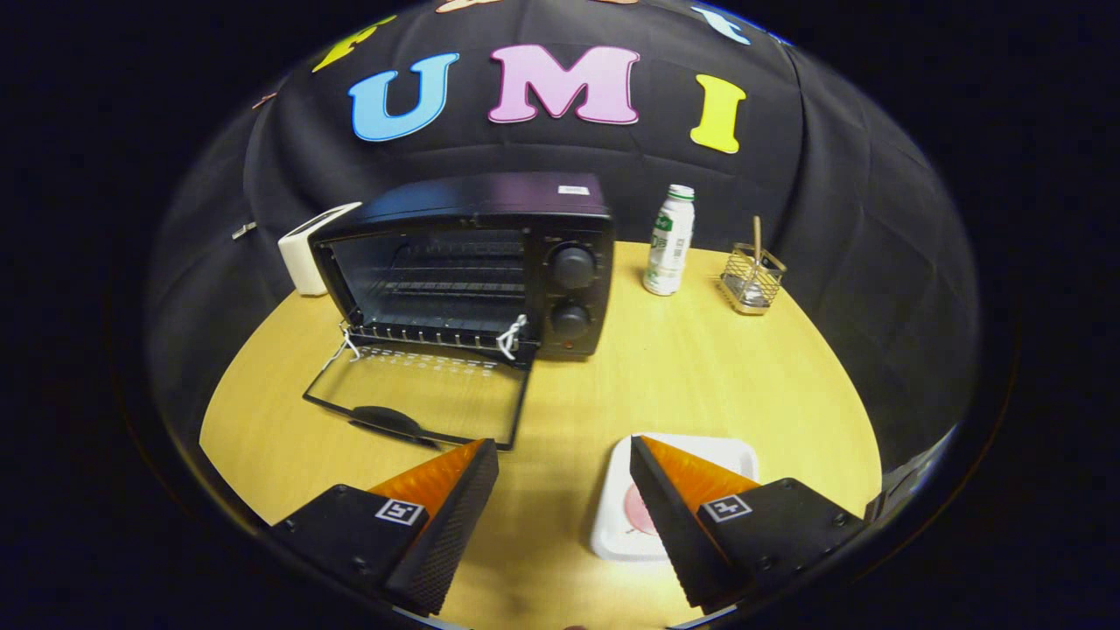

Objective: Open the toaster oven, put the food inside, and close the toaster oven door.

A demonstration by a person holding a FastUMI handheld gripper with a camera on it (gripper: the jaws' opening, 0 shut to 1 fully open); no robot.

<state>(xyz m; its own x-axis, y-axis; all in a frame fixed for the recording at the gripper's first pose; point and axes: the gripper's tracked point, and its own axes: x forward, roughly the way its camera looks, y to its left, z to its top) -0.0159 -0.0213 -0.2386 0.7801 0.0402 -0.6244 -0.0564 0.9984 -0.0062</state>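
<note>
Fingers [564, 490] spread wide, holding nothing. The white tray [691, 455] of food at lower right looks light and thin-rimmed; pinch its edge. Toaster oven [490, 262] door lies open.

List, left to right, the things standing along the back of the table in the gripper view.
White box → toaster oven, its door folded down open → white bottle → wire holder. The gripper hangs nearer, jaws open, above the white plate.
</note>
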